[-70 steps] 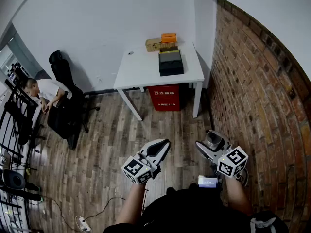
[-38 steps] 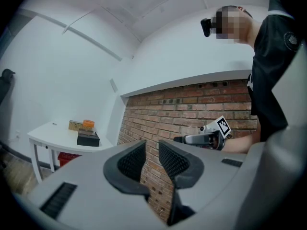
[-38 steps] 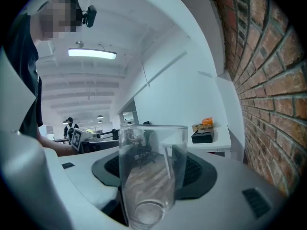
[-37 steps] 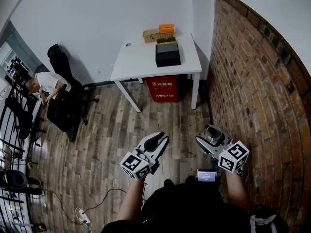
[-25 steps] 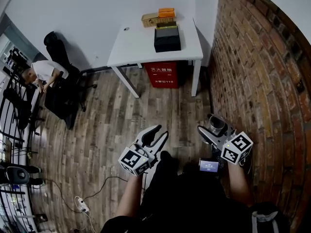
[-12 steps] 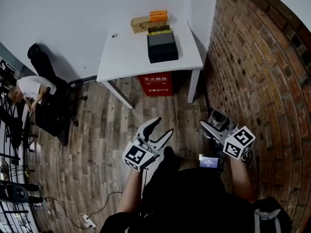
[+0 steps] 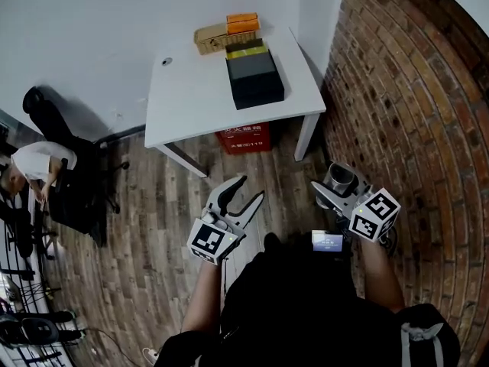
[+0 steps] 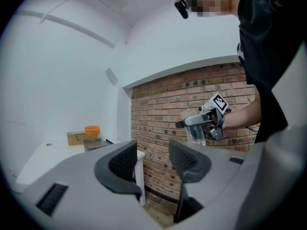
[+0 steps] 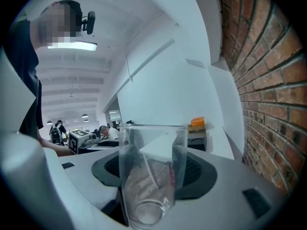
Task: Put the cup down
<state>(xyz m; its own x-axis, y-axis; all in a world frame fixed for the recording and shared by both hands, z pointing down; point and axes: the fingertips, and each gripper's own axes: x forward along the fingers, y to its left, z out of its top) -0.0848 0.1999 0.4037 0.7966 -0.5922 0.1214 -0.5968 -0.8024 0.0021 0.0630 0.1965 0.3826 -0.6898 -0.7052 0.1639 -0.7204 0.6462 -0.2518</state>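
I record one white bench (image 7: 191, 102) standing in the corner, its right end near the brick wall (image 7: 397, 90). A black box (image 7: 256, 84) lies on the right half of its top. Behind it, at the back edge, sits a tan box (image 7: 208, 38), with an orange box (image 7: 242, 24) just beside it. I cannot tell whether the orange one rests on the bench itself. A small dark round item (image 7: 166, 61) lies apart on the left. A red box (image 7: 244, 137) stands on the wood-plank floor (image 7: 153, 205) under the bench.

Office, white desk (image 7: 191, 102), black office chair (image 7: 42, 109), seated person (image 7: 30, 163) at workstation
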